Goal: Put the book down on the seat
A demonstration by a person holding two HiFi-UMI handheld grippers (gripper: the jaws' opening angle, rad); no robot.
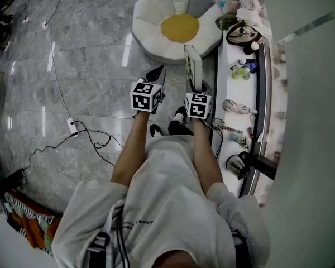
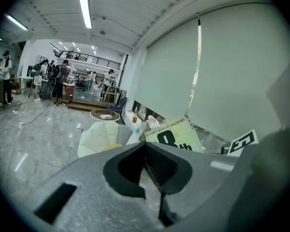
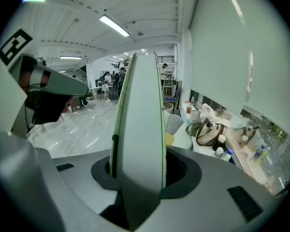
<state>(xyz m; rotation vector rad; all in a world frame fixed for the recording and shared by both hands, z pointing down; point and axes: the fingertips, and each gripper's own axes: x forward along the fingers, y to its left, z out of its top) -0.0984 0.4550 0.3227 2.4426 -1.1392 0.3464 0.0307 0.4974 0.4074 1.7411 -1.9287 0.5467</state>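
The right hand-held gripper (image 1: 194, 87) clamps the book (image 1: 192, 66) by its lower edge. The book stands upright, thin edge up, its long axis pointing ahead at the flower-shaped seat (image 1: 151, 15) on the floor, which lies forward and slightly left, well apart. The left hand-held gripper (image 1: 158, 74), pinched together and empty, hangs just beside

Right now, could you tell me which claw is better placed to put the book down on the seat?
The right claw: it grips the book upright, and the white flower-shaped seat lies ahead of it. The left claw is shut with nothing in it.
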